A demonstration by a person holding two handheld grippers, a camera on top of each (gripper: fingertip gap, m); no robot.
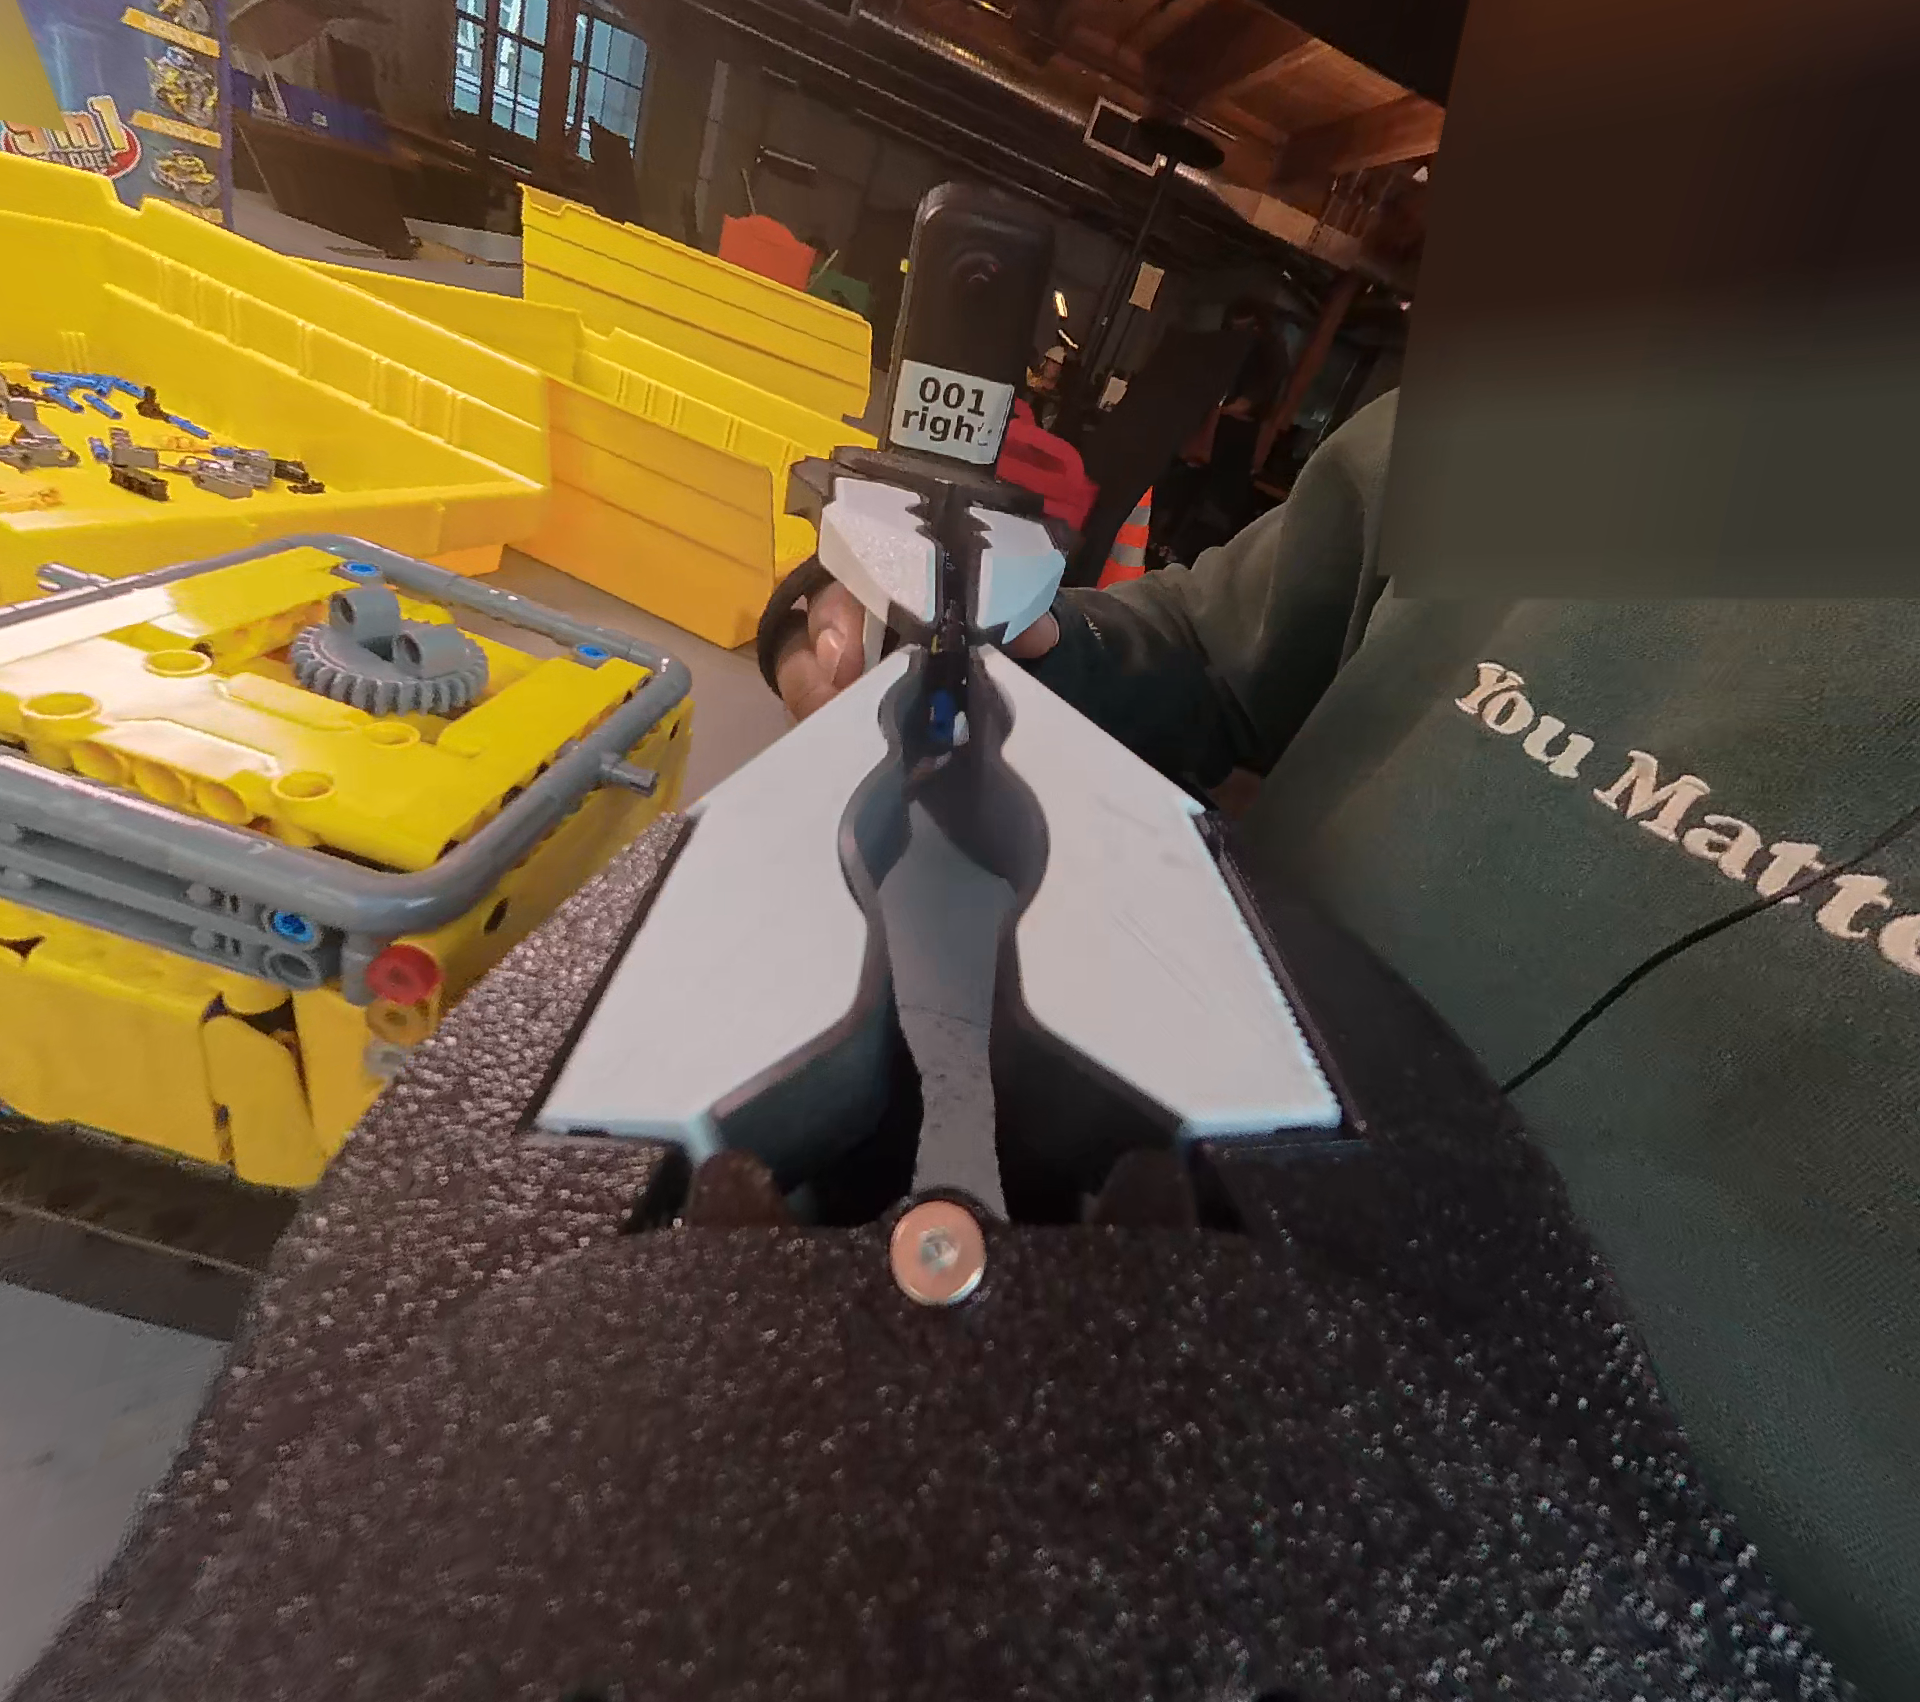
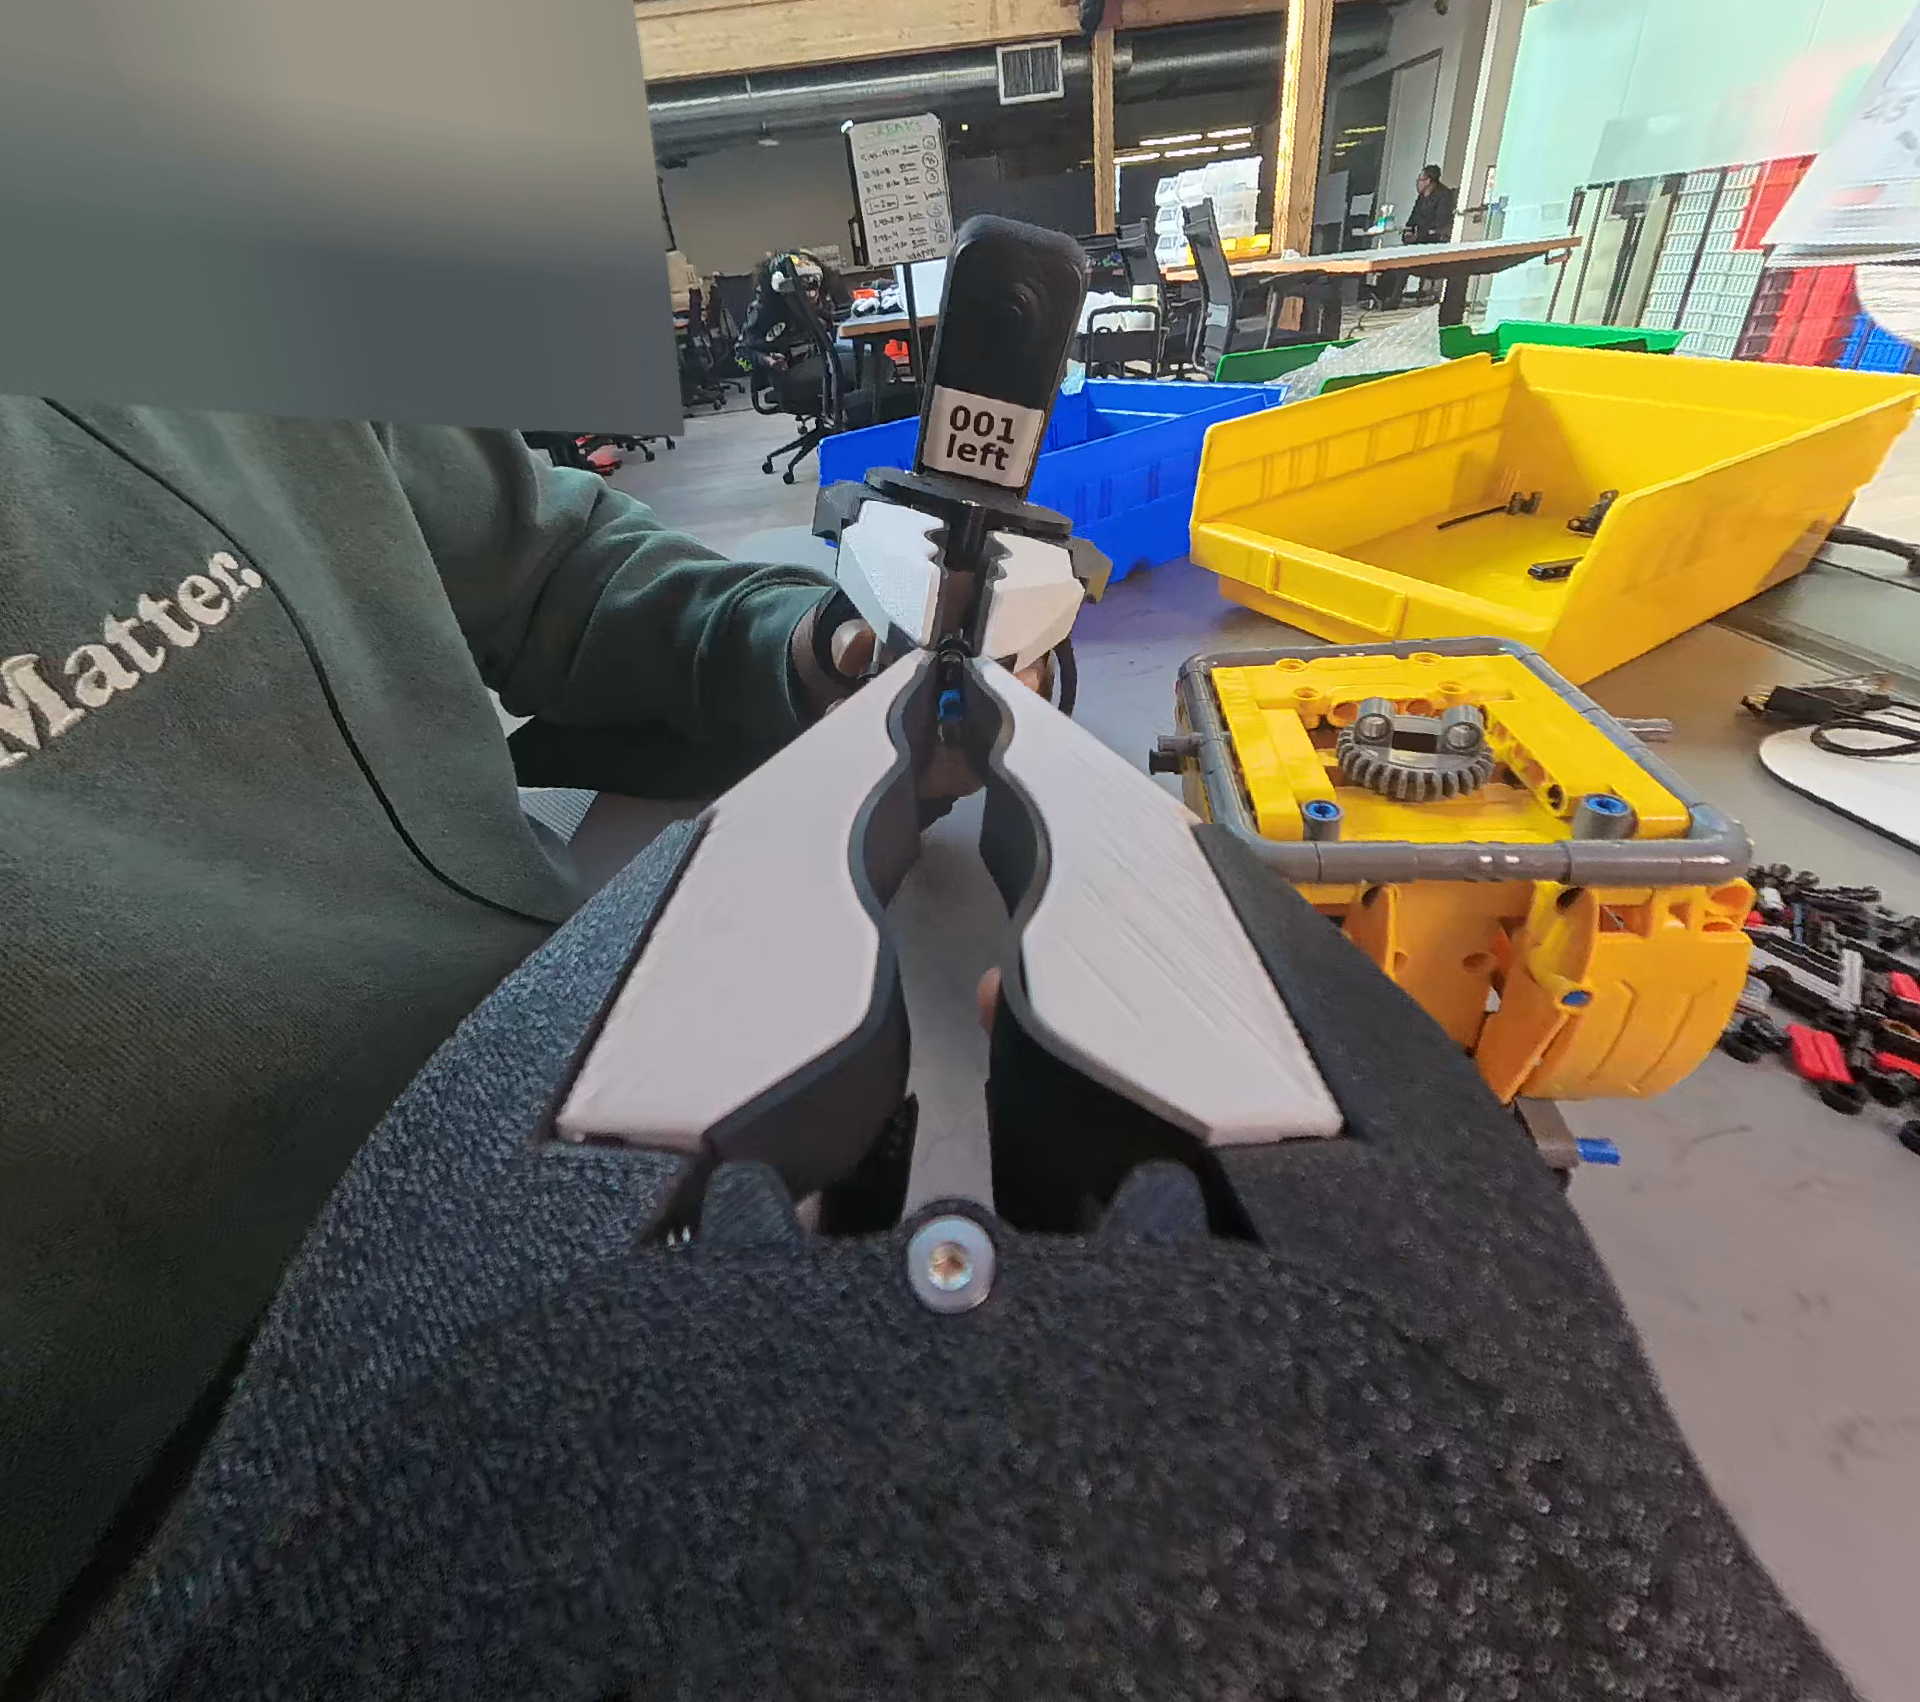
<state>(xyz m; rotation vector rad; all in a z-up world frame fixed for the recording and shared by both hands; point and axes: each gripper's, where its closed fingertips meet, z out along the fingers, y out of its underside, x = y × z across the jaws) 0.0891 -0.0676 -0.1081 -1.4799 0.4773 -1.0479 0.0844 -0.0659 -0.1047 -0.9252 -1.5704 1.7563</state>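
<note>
My two grippers meet tip to tip in the air in front of a person in a green sweatshirt (image 2: 260,717). A small black piece with a blue pin (image 1: 941,710) sits between the tips; it also shows in the right wrist view (image 2: 945,702). My left gripper (image 1: 940,663) is shut on it, and so is my right gripper (image 2: 948,667). The right gripper (image 1: 951,626) faces me in the left wrist view, and the left gripper (image 2: 952,644) in the right wrist view. A yellow brick model (image 1: 260,748) with a grey gear (image 1: 390,665) on top stands on the table beside them (image 2: 1455,821).
Yellow bins (image 1: 675,364) and a tray of small parts (image 1: 343,447) lie behind the model, with a kit box (image 1: 135,42). The right wrist view shows a yellow bin (image 2: 1351,592), a blue bin (image 2: 1143,457) and a pile of loose parts (image 2: 1839,1008). The tips of both grippers are at nearly the same place.
</note>
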